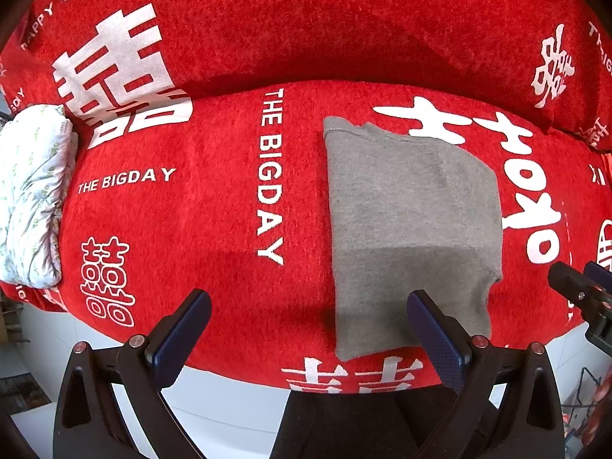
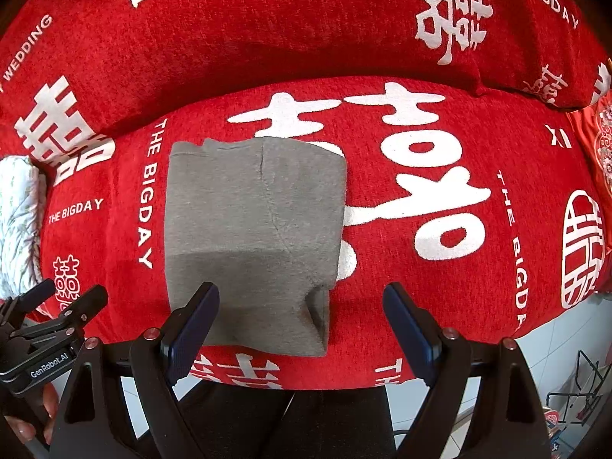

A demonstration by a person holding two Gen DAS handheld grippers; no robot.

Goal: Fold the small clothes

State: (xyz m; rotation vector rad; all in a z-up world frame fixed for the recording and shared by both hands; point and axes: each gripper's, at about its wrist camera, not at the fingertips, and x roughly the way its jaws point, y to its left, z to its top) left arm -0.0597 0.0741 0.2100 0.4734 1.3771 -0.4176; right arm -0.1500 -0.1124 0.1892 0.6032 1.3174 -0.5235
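From the left wrist camera, the left gripper [image 1: 308, 308] has its two blue-padded fingers [image 1: 179, 338] spread wide with nothing between them. The folded grey knit garment [image 1: 411, 229] lies flat on the red sofa cover printed with white characters [image 1: 214, 210]; it sits ahead of the right-hand finger, whose tip overlaps its near edge, though contact is hard to judge. Off to the far left of the fingers a white patterned bundle of fabric [image 1: 32, 195] is partly cut off by the frame. At the right edge only the tips of the right gripper [image 1: 577, 277] show.

From the right wrist camera, the right gripper [image 2: 302, 302] is likewise spread and empty. The grey garment lies ahead of its left-hand finger [image 2: 193, 331], which hides part of the near hem; a corner fold there is in shadow. The left gripper [image 2: 65, 300] shows at the lower left, its jaws apart, its body partly cut off.
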